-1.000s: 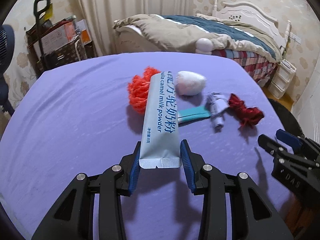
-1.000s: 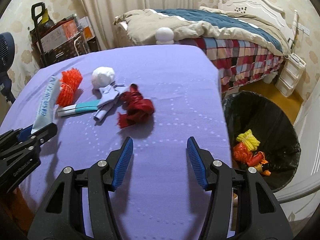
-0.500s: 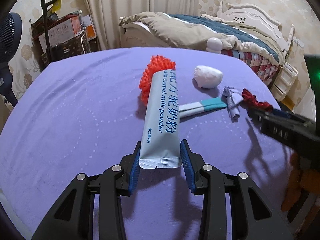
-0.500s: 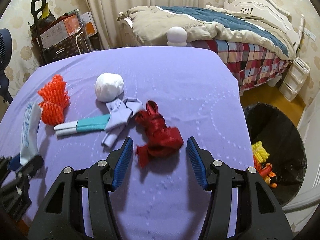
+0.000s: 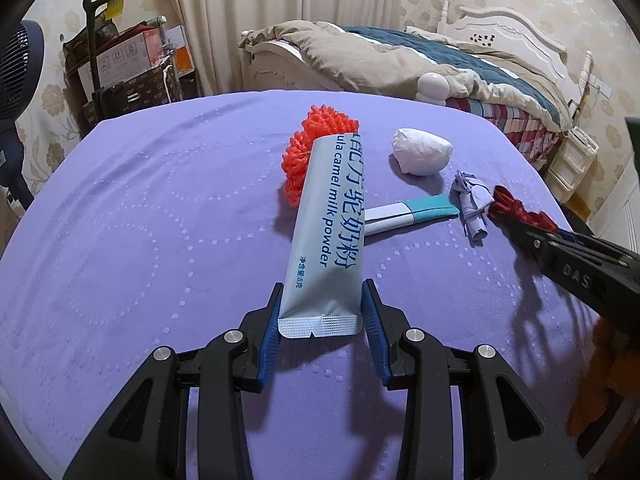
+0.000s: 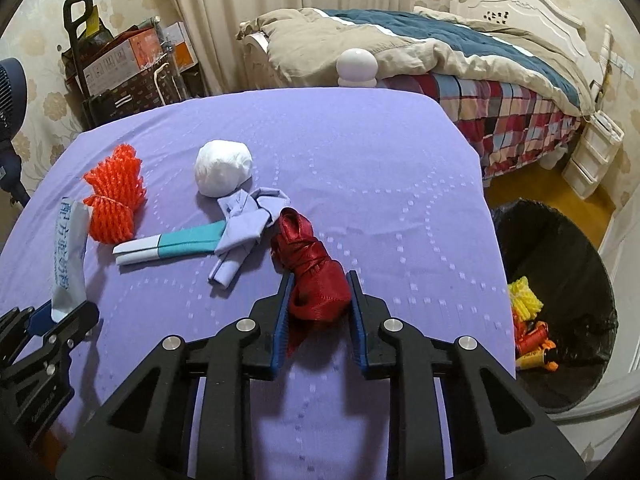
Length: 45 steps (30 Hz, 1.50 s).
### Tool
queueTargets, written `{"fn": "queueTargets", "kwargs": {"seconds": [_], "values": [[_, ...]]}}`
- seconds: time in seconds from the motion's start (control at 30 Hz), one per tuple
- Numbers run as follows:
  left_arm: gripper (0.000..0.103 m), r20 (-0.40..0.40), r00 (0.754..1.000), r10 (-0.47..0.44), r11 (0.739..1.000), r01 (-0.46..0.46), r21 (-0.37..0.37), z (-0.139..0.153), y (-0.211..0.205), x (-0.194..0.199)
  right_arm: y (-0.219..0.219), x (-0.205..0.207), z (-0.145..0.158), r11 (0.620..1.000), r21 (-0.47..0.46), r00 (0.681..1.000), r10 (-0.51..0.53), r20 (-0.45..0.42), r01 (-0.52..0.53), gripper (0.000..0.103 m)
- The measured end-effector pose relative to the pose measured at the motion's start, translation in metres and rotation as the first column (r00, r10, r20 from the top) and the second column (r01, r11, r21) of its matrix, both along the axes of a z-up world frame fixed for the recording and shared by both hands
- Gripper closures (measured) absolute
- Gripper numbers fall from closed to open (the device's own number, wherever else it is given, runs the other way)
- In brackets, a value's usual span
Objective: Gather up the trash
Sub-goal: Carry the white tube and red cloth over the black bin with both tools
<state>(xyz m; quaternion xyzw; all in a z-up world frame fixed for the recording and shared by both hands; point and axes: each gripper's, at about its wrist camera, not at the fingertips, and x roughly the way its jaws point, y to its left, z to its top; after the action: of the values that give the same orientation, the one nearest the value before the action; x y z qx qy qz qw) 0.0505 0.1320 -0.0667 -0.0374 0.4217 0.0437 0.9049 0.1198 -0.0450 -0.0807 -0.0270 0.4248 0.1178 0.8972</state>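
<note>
My left gripper [image 5: 321, 312] is shut on a pale blue milk powder sachet [image 5: 330, 232], held above the purple table [image 5: 140, 220]; the same sachet [image 6: 68, 256] shows at the left of the right wrist view. My right gripper [image 6: 319, 304] is shut on a crumpled dark red ribbon [image 6: 310, 272] that lies on the table, its pads pressing both sides. Loose on the cloth lie an orange foam net [image 6: 114, 196], a white paper ball [image 6: 223, 168], a lilac paper twist [image 6: 244, 224] and a teal-and-white strip [image 6: 172, 246].
A black-lined bin [image 6: 560, 300] holding yellow and orange scraps stands on the floor past the table's right edge. A bed [image 6: 440, 52] lies behind the table, boxes and a cart [image 6: 120, 68] at the back left, a fan [image 5: 20, 68] at far left.
My right gripper moved forward to the red ribbon and closed on it. The left gripper kept still with the sachet in its jaws.
</note>
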Motion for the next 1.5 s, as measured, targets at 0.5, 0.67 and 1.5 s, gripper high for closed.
{"fn": "queueTargets", "kwargs": {"seconds": [0.5, 0.67, 1.5], "values": [[0.065, 0.033, 0.999, -0.014, 1.000, 0.014, -0.006, 0.007, -0.007, -0.012, -0.018, -0.045, 0.006, 1.000, 0.015, 1.000, -0.023, 0.021, 0.023, 0.079], [0.065, 0.052, 0.998, -0.042, 0.999, 0.042, -0.008, 0.012, -0.017, -0.020, -0.028, -0.056, 0.010, 0.999, 0.021, 0.999, -0.040, 0.037, 0.039, 0.079], [0.065, 0.142, 0.926, -0.350, 0.936, 0.351, 0.018, 0.039, -0.165, 0.024, -0.162, -0.052, 0.037, 0.942, 0.040, 0.931, -0.335, 0.144, 0.333, 0.079]]}}
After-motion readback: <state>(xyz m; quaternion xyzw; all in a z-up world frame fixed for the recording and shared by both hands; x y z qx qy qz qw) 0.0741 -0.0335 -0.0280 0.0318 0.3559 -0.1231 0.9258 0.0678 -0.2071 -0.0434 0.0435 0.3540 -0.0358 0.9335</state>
